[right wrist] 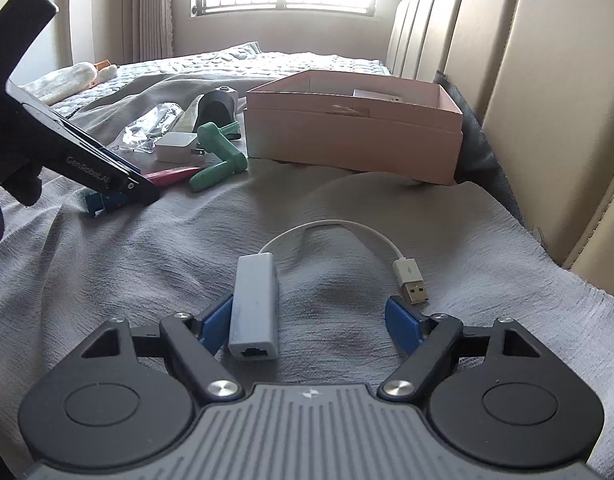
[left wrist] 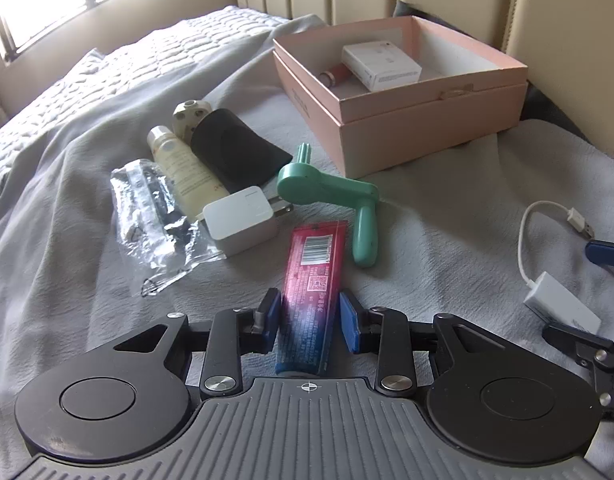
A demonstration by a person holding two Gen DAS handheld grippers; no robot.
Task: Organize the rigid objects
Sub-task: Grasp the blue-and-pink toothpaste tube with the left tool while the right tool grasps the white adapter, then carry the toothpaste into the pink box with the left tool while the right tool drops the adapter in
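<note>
A red-and-blue tube [left wrist: 311, 292] lies on the grey blanket between the fingers of my left gripper [left wrist: 310, 322]; the pads stand close on both sides with small gaps. The left gripper also shows in the right wrist view [right wrist: 119, 196]. My right gripper [right wrist: 311, 320] is wide open around a white network adapter [right wrist: 254, 312]; the adapter lies against the left pad, its USB plug [right wrist: 411, 282] by the right pad. An open pink box [left wrist: 403, 96] holds a white carton [left wrist: 381, 65] and a pink tube [left wrist: 334, 73].
On the blanket lie a mint-green crank tool [left wrist: 335, 196], a white wall charger [left wrist: 243, 226], a cream lotion tube [left wrist: 185, 170], a black pouch [left wrist: 233, 150], a beige knob [left wrist: 189, 116] and a clear plastic bag [left wrist: 155, 224]. A padded headboard [right wrist: 527, 100] stands behind the box.
</note>
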